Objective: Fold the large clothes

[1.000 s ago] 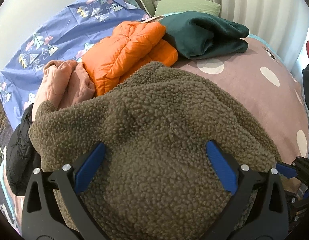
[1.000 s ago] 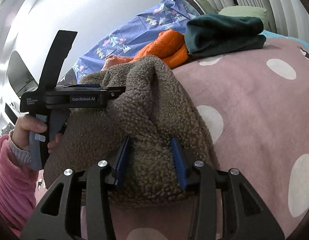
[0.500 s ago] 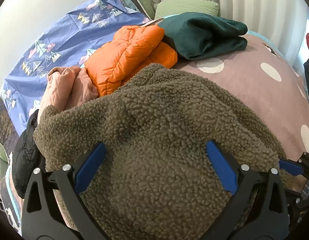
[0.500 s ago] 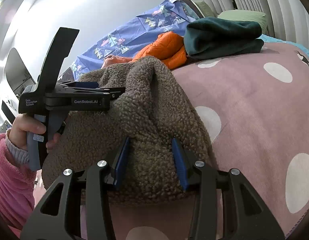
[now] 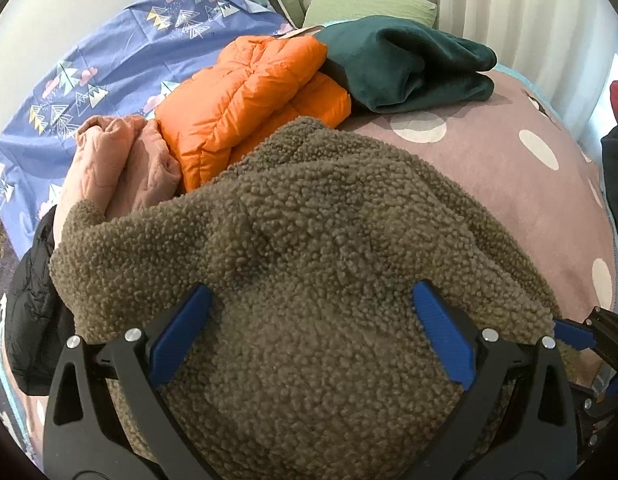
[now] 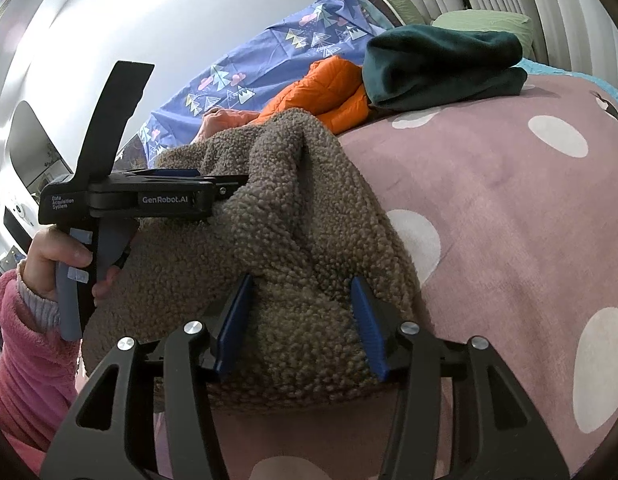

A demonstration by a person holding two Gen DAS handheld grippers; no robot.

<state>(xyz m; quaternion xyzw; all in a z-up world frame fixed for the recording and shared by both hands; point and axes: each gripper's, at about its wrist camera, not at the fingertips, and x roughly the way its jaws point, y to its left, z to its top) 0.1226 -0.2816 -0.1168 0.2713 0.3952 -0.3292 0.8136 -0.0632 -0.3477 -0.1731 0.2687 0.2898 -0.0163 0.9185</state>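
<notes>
Off to the left of the left gripper's (image 5: pixel 309 312) wide-spread jaws lies a black garment (image 5: pixel 33 312); ahead and leftward sit a pink garment (image 5: pixel 121 168), then an orange puffer jacket (image 5: pixel 249 96), then a folded dark green garment (image 5: pixel 405 64) to the right. The brown fleece jacket (image 5: pixel 321 264) on the bed (image 5: pixel 521 184) fills the space between both pairs of jaws. The right gripper's (image 6: pixel 301 316) jaws have just been opening; fleece bulges between them, seemingly no longer pinched. Otherwise the clothes lie as they did a second ago. Left of those jaws, a hand (image 6: pixel 57 256) in a pink sleeve (image 6: pixel 25 352) holds the other gripper.
</notes>
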